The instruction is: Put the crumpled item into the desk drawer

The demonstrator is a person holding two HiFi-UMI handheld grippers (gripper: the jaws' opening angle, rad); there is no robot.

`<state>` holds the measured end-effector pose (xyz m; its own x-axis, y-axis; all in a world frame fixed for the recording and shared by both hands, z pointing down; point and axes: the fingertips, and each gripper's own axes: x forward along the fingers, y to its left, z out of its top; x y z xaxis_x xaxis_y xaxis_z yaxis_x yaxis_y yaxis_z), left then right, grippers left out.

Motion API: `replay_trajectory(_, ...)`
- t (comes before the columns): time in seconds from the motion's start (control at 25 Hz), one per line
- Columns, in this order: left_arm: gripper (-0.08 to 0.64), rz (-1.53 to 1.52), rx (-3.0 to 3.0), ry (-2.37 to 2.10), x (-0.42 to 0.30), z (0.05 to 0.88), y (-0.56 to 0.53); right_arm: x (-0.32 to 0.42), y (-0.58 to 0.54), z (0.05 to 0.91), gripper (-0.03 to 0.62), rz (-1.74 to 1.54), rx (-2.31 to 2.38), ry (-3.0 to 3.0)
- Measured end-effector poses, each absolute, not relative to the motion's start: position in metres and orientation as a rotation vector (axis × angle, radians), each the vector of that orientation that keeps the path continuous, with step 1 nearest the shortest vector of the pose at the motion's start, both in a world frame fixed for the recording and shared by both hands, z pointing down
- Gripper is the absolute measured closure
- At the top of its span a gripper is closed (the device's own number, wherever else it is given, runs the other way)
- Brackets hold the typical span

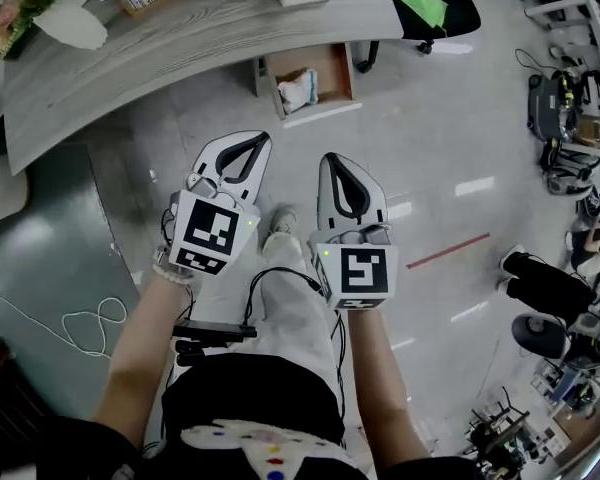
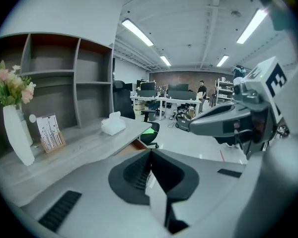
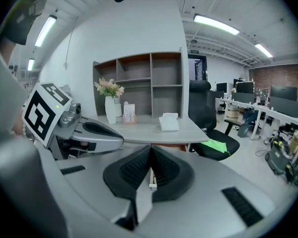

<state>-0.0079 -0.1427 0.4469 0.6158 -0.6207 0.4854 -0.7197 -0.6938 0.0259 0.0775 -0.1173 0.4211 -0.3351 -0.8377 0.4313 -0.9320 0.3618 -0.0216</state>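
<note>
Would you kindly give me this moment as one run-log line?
left tongs: shut, empty | right tongs: shut, empty | crumpled item: lying in drawer | drawer: open

Office, desk (image 1: 180,53), swivel chair (image 3: 201,108), monitors (image 3: 283,92)

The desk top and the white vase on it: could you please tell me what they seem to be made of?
Desk top: likely wood-look laminate, matte grey, judging by the streaked grain. Vase: probably ceramic, smooth matte white, opaque with soft shading; plastic cannot be ruled out.
</note>
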Motion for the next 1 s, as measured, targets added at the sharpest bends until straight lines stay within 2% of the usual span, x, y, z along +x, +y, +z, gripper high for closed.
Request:
replay_trajectory(0.48,0.548,0.584,2.690,-1.153,-0.018,0.353,-0.124,0.074,-0.103,0.351,0.588,0.292,1.563,-2.340)
replay_trajectory(1.0,0.548,0.555,2.735,-1.176,-0.032,0.295,-0.099,0.072,-0.085,0.289,0.588,0.167,1.552,-2.374)
